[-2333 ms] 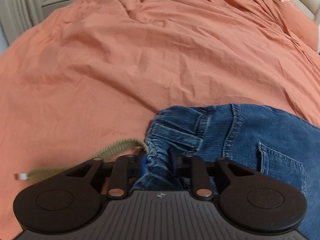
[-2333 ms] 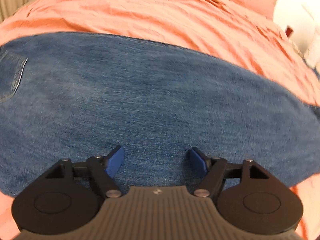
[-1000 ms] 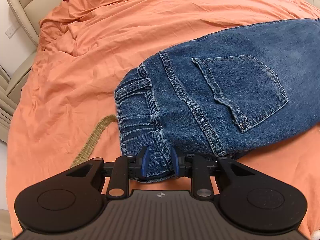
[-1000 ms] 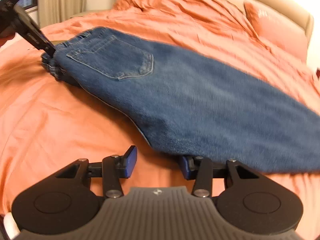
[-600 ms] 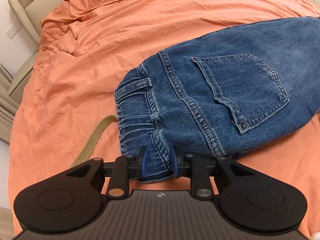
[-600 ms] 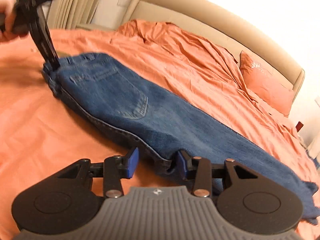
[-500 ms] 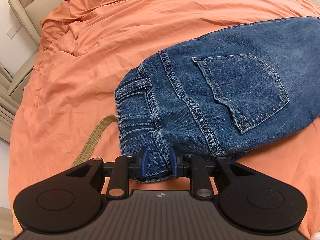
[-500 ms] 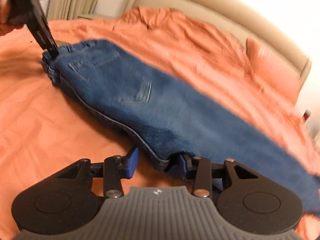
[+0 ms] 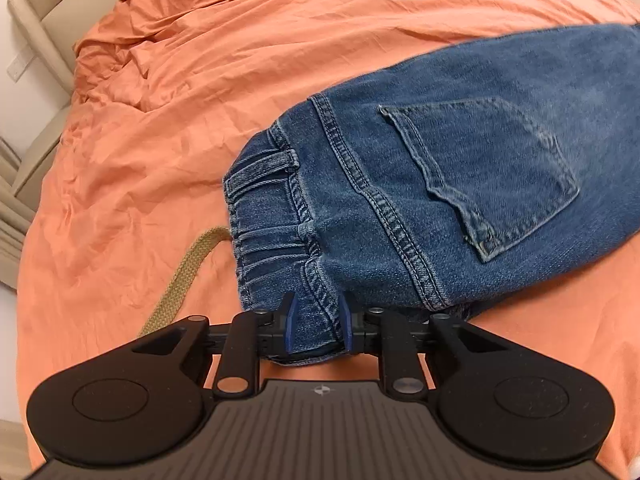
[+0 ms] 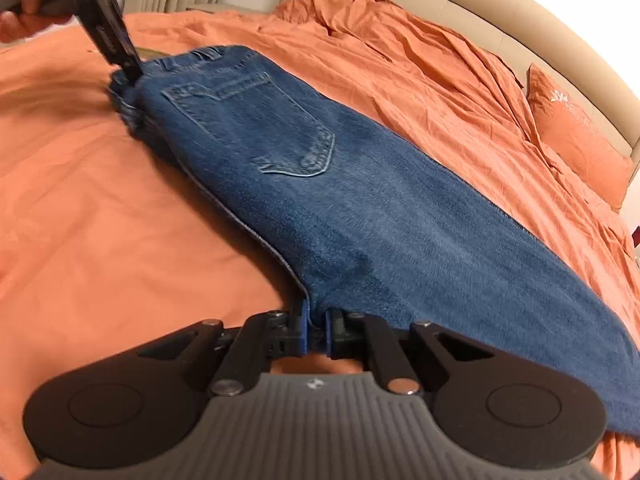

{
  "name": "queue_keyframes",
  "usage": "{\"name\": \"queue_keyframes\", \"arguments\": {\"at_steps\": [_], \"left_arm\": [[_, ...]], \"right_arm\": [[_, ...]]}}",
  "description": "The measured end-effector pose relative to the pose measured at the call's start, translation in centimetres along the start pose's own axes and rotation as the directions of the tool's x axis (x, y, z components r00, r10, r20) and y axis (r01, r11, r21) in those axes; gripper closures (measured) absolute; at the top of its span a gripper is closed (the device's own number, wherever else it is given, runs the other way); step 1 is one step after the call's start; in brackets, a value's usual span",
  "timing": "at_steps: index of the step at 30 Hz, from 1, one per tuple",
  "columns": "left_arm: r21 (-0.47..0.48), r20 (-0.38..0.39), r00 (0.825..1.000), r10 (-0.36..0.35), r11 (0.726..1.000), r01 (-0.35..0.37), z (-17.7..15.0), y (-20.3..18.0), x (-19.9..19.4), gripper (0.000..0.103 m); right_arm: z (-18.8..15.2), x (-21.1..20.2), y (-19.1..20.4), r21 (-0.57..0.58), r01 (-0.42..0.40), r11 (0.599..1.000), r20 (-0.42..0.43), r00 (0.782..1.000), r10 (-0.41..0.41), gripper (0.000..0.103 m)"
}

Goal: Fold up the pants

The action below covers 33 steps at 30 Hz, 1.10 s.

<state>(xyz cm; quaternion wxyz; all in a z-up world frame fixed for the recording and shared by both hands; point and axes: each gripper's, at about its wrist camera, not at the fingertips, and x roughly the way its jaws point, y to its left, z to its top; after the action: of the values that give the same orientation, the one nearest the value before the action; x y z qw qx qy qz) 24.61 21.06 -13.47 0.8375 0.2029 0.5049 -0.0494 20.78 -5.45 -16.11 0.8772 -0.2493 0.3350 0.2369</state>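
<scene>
Pants: blue denim jeans [image 10: 360,208] with an elastic waistband are laid lengthwise on the orange bedsheet [image 10: 100,220], back pocket [image 9: 480,176] facing up.
Waistband: the gathered end of the jeans is seen nearest the left gripper; a khaki woven drawstring [image 9: 180,280] trails from it onto the sheet.
Left gripper: the black hand-held gripper with blue pads [image 9: 316,326] is pinched on the waistband corner.
Right gripper: the matching black gripper [image 10: 316,330] is pressed together on the near edge of the jeans, down the leg from the pocket.
Pillow: an orange pillow [image 10: 576,140] is seen beyond the jeans, by the beige headboard [image 10: 480,12].
</scene>
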Motion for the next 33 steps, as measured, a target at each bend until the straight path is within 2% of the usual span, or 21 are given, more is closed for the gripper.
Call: {"name": "queue_keyframes", "arguments": {"at_steps": [4, 12, 14, 17, 19, 21, 23, 26, 30, 33], "left_arm": [[0.049, -0.035, 0.999, 0.011, 0.999, -0.009, 0.0, -0.8, 1.2, 0.081], [0.053, -0.065, 0.997, 0.042, 0.998, -0.038, 0.2, -1.4, 2.4, 0.081], [0.059, -0.077, 0.995, 0.066, 0.996, -0.061, 0.5, -1.5, 2.2, 0.074], [0.072, -0.083, 0.992, 0.091, 0.994, -0.085, 1.0, -1.9, 1.0, 0.07], [0.08, -0.066, 0.992, 0.106, 0.992, -0.1, 1.4, -2.0, -0.5, 0.062], [0.072, -0.033, 0.993, 0.111, 0.991, -0.109, 1.8, -2.2, -2.3, 0.054], [0.043, -0.007, 0.993, 0.117, 0.992, -0.116, 2.4, -2.2, -4.2, 0.053], [0.012, 0.043, 0.995, 0.085, 0.996, -0.086, 3.7, -3.2, -7.2, 0.052], [-0.017, 0.118, 0.993, 0.032, 0.999, -0.031, 5.9, -5.7, -10.4, 0.051], [-0.021, 0.166, 0.986, -0.024, 0.999, 0.028, 7.5, -8.2, -11.8, 0.052]], "right_arm": [[-1.1, -1.3, 0.7, 0.024, -0.015, 1.0, -0.024, 1.0, 0.016, 0.101], [-1.4, 0.5, -0.2, 0.16, -0.051, 0.986, -0.073, 0.995, 0.063, 0.101], [-1.3, 0.4, -0.4, 0.18, -0.053, 0.982, -0.078, 0.995, 0.068, 0.101], [-1.6, -0.2, -0.8, 0.208, -0.066, 0.976, -0.076, 0.994, 0.083, 0.101], [-1.9, -0.6, -1.0, 0.21, -0.07, 0.975, -0.074, 0.993, 0.087, 0.103], [-2.6, -0.8, -1.3, 0.244, -0.1, 0.965, -0.1, 0.987, 0.127, 0.103], [-3.4, -1.6, -1.5, 0.258, -0.086, 0.962, -0.09, 0.99, 0.112, 0.103], [-3.7, -3.4, -2.8, 0.287, -0.081, 0.954, -0.058, 0.993, 0.102, 0.103], [-4.0, -5.9, -7.8, 0.397, -0.071, 0.915, -0.027, 0.996, 0.089, 0.103], [-4.9, -7.9, -12.9, 0.509, -0.049, 0.86, -0.012, 0.998, 0.064, 0.103]]}}
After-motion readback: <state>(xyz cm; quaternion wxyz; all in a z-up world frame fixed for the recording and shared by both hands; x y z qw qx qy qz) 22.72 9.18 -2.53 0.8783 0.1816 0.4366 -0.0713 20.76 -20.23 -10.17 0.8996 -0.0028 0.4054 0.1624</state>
